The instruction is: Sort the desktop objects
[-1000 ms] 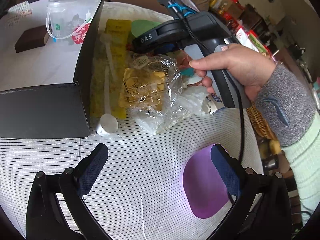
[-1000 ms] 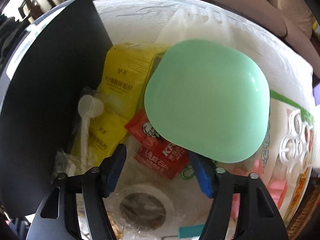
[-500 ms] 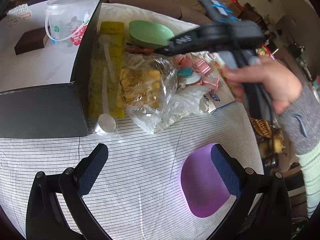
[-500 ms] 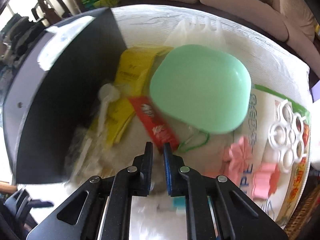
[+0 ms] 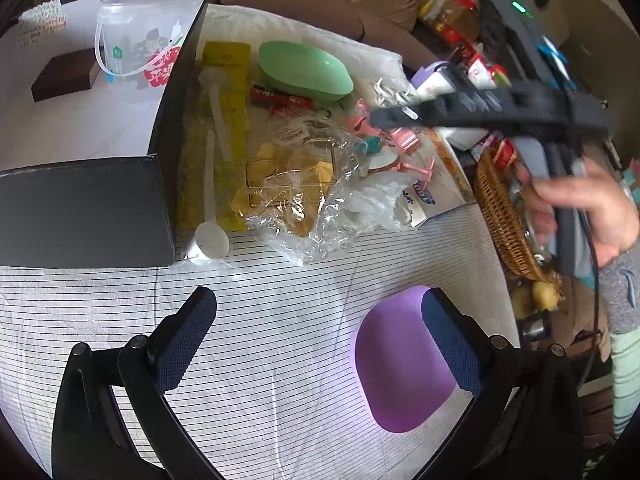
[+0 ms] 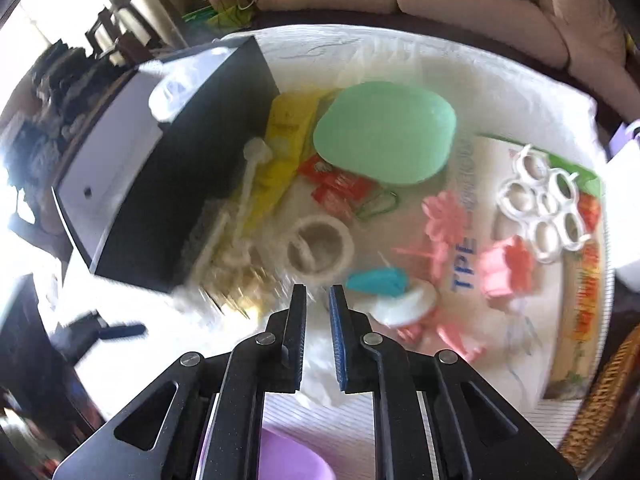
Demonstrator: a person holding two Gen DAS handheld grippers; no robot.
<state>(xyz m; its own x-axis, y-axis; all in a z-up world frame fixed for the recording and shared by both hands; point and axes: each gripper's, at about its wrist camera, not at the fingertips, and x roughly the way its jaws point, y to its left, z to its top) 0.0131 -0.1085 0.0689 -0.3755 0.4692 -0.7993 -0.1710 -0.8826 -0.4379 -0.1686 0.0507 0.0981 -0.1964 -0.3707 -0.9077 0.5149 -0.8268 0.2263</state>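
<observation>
Between the black box [image 5: 80, 208] and the wicker basket [image 5: 500, 208], the unsorted heap is lying on the white cloth, and the right gripper [image 6: 318, 300] is hanging above it, tilted steeply down. Its jaws are standing almost together; they have just been easing apart by a hair, and nothing is showing between the pads, so I am reading it as clenched on air, not carrying anything. The left gripper [image 5: 316, 328] is resting spread wide over the striped cloth [image 5: 260, 340], holding nothing, with the purple dish [image 5: 400, 380] just beside its right finger. To do the pick well, the person is probably needing to open the right jaws fully before coming down, choose one piece, not the tangle, and keep clear of the crinkled clear bag of gold clips [image 5: 288, 176], which is likely to slide or drag its neighbours. The tape roll [image 6: 320, 244] is lying flat just ahead of the fingertips, so pinching one wall of the ring looks safer than spanning it. The white scoop [image 5: 209, 200] is lying along the box wall, its long axis running from the near edge toward the far one, its bowl pointing at the near edge. Closing across that handle, not along it, is looking like the surer grip. The yellow sachet [image 5: 228, 92] is running parallel beside it, and the green dish [image 5: 304, 66] is sitting at the far end of the heap.
</observation>
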